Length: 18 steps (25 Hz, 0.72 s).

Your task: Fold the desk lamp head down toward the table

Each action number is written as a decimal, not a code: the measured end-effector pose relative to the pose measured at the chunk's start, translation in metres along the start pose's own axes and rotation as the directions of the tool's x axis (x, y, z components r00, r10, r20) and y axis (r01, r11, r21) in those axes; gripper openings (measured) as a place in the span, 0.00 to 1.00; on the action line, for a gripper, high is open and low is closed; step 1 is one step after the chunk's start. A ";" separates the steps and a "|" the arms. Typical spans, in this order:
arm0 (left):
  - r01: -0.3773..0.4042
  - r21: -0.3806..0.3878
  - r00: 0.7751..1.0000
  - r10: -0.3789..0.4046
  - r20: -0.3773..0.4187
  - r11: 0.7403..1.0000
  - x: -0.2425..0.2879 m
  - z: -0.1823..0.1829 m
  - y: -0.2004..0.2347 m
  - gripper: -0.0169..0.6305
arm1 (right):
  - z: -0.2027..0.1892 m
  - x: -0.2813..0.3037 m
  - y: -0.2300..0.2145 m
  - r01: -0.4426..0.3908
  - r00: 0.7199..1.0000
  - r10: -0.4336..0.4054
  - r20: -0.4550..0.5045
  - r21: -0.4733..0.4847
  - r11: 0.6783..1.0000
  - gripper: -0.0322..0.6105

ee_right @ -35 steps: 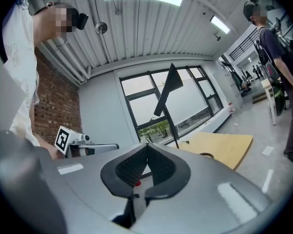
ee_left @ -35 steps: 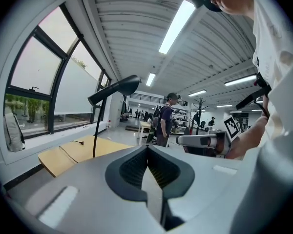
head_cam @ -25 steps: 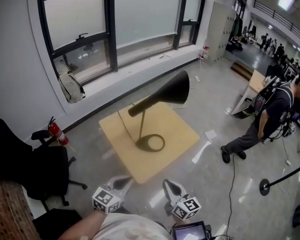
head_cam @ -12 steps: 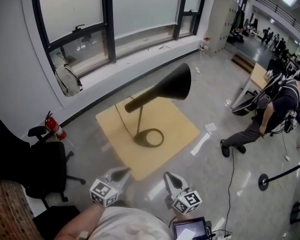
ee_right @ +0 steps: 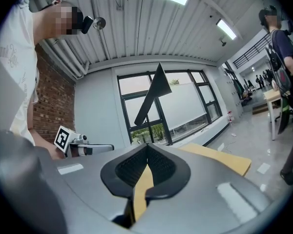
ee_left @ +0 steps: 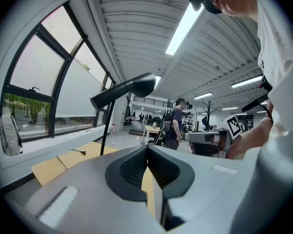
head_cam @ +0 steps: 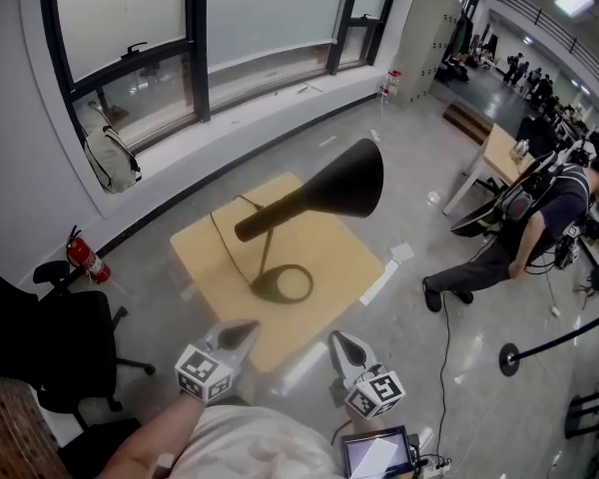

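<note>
Jaws together; left gripper (head_cam: pixel 246 329), right gripper (head_cam: pixel 337 340) near table (head_cam: pixel 202 259) edge

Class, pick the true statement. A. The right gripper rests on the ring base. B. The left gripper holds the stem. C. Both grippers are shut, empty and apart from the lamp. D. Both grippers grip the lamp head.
C: the left gripper and the right gripper have jaws together on nothing, both short of the desk lamp.
</note>
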State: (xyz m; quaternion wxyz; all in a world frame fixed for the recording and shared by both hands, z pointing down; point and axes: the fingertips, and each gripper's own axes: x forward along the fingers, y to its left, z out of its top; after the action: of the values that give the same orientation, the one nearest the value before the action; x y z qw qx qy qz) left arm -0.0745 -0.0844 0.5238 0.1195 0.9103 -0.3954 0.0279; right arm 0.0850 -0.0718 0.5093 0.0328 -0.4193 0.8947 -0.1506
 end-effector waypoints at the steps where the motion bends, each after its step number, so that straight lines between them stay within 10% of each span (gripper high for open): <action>1: 0.003 0.001 1.000 -0.003 0.002 1.000 0.003 0.002 0.005 0.03 | 0.004 0.004 -0.002 0.003 1.000 -0.003 0.001 -0.007 1.000 0.07; 18: 0.050 0.058 0.997 -0.053 0.056 0.997 0.023 0.052 0.077 0.03 | 0.110 0.054 -0.031 0.043 0.997 -0.026 0.068 -0.265 0.963 0.07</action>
State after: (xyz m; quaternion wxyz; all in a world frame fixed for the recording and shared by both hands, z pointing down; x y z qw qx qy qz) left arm -0.1170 -0.1635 0.4913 0.0830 0.9236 -0.3742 0.0096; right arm 0.0933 -0.1578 0.4171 0.0021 -0.4400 0.8978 -0.0160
